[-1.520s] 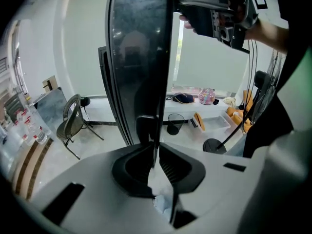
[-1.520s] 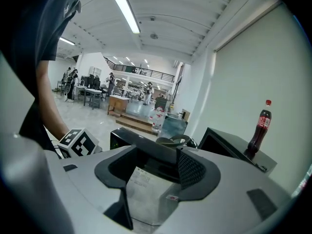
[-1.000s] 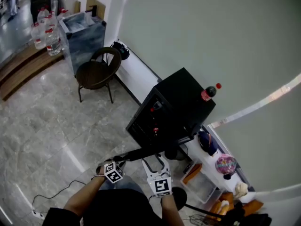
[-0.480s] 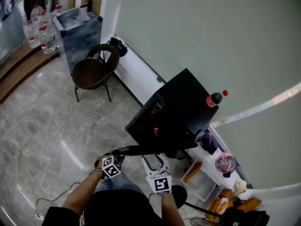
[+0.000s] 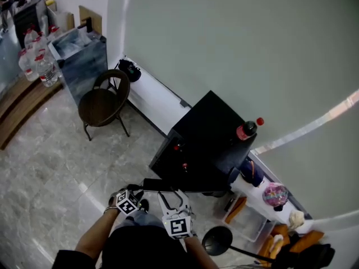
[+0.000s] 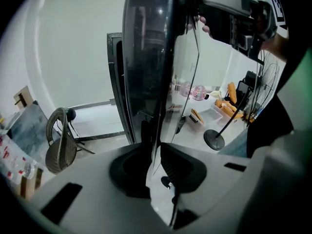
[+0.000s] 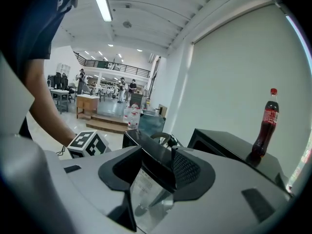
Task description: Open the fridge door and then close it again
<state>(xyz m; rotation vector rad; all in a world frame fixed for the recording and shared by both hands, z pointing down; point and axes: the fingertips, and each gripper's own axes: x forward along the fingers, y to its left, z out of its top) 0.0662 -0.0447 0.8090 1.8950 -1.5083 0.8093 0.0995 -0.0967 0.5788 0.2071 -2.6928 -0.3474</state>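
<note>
— How do your pictures look?
— Your head view is dim and evenly lit, with straight lines bowing at the edges. A ceiling strip light [image 7: 102, 1] glares at the upper left of your right gripper view. Reflections streak the fridge door [image 6: 146, 57] in your left gripper view, and the near foreground is soft.

A black fridge [image 5: 210, 136] stands against a pale grey-green wall [image 5: 224, 38]. The fridge's door [image 5: 162, 184] has a black frame around dark, see-through glass. On top of the fridge, a cola bottle [image 5: 247, 129] shows dark liquid, a red cap and a red label. The floor [image 5: 50, 167] in front of the fridge is grey with pale marble veining. Left of the fridge is a dark brown chair [image 5: 104, 100]. Right of the fridge is a pink speckled ball [image 5: 275, 195].
</note>
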